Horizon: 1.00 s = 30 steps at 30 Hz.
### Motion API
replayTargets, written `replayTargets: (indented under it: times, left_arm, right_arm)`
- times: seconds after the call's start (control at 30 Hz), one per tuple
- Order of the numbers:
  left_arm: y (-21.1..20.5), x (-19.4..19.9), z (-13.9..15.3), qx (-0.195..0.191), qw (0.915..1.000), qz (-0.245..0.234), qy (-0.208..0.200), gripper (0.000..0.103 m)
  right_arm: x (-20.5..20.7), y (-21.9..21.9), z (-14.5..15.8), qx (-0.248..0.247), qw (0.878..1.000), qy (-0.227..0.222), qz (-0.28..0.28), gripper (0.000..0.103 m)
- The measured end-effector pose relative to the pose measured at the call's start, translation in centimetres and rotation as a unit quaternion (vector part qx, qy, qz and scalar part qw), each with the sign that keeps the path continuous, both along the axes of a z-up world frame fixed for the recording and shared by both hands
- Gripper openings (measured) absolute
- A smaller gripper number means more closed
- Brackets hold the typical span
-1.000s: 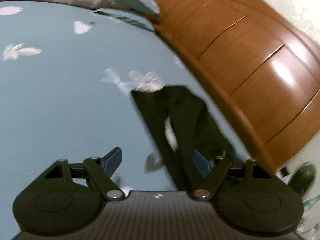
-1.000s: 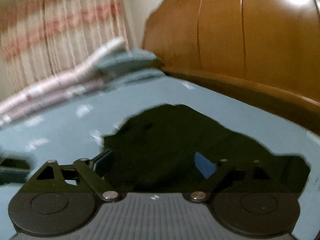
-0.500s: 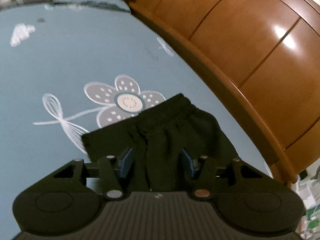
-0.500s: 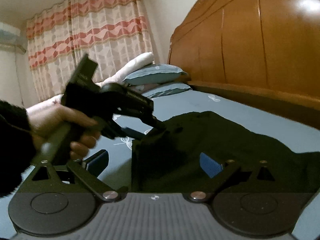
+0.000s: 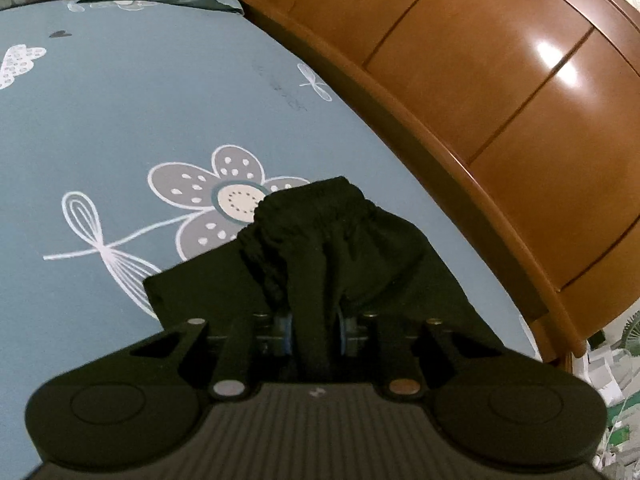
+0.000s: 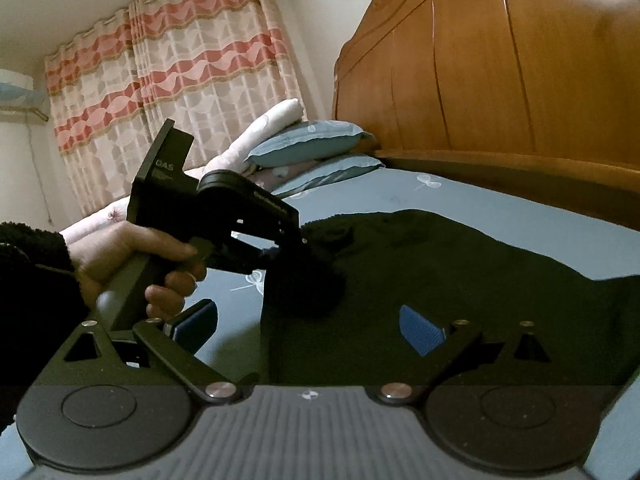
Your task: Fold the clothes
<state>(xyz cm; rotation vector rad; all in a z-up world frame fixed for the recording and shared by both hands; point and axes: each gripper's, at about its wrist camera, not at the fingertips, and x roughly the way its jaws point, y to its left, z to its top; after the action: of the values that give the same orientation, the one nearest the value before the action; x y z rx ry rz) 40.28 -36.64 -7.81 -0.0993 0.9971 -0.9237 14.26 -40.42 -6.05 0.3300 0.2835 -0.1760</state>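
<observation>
A blue bedsheet [image 5: 160,120] carries black shorts [image 6: 460,272] near the headboard [image 5: 500,100] edge. The left gripper [image 5: 314,330] has just been closing and pinches a fold by the waistband. The right gripper [image 6: 308,328] hovers over the shorts, fingers wide apart.

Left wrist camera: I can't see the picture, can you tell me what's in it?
The left gripper has just been closing and now pinches a bunched fold of black clothing, near its gathered edge. The clothing lies on a blue bedsheet printed with a grey flower, beside a curved wooden headboard.
</observation>
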Motion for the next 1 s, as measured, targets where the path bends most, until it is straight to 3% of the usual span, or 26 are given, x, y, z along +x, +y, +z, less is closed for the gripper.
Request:
replayTargets:
  times: [0.1,0.2,0.27,0.4,0.53,0.63,0.73,0.83,1.0]
  left_arm:
    - [0.0,0.6,-1.9,0.009,0.9995,0.018,0.022,0.033]
    - [0.4,0.9,-2.6,0.000,0.9987,0.029,0.041,0.037]
    - [0.9,0.6,-1.7,0.004,0.9987,0.040,0.032,0.045]
    - [2.1,0.1,2.1,-0.001,0.9987,0.047,-0.017,0.049]
    - [0.5,-0.8,4.1,-0.034,0.9988,-0.012,-0.034,0.062]
    - [-1.7,-1.0,2.8,-0.022,0.9983,-0.054,-0.009,0.063]
    - [-2.3,-0.6,1.0,0.017,0.9989,-0.043,-0.009,0.063]
    - [-1.7,-0.3,-0.2,0.027,0.9993,-0.027,-0.004,0.059]
    - [-3.0,-1.8,2.4,0.058,0.9968,-0.049,-0.025,0.060]
  right_arm:
    - [0.1,0.1,0.0,-0.005,1.000,0.003,0.000,0.100]
    - [0.1,-0.1,0.1,-0.002,1.000,0.005,-0.003,0.100]
    - [0.0,-0.3,0.1,0.000,1.000,0.004,-0.005,0.100]
    - [-0.2,-0.3,0.0,-0.001,1.000,-0.001,-0.007,0.100]
    - [-0.1,-0.2,0.0,-0.003,1.000,0.003,-0.009,0.102]
    - [0.0,-0.3,-0.1,-0.002,1.000,0.010,-0.016,0.103]
    - [0.3,-0.8,-0.3,0.008,0.999,0.030,-0.032,0.103]
    - [0.5,-1.5,-0.6,0.022,0.997,0.053,-0.052,0.103]
    - [1.3,-2.3,-0.3,0.024,0.993,0.087,-0.070,0.103]
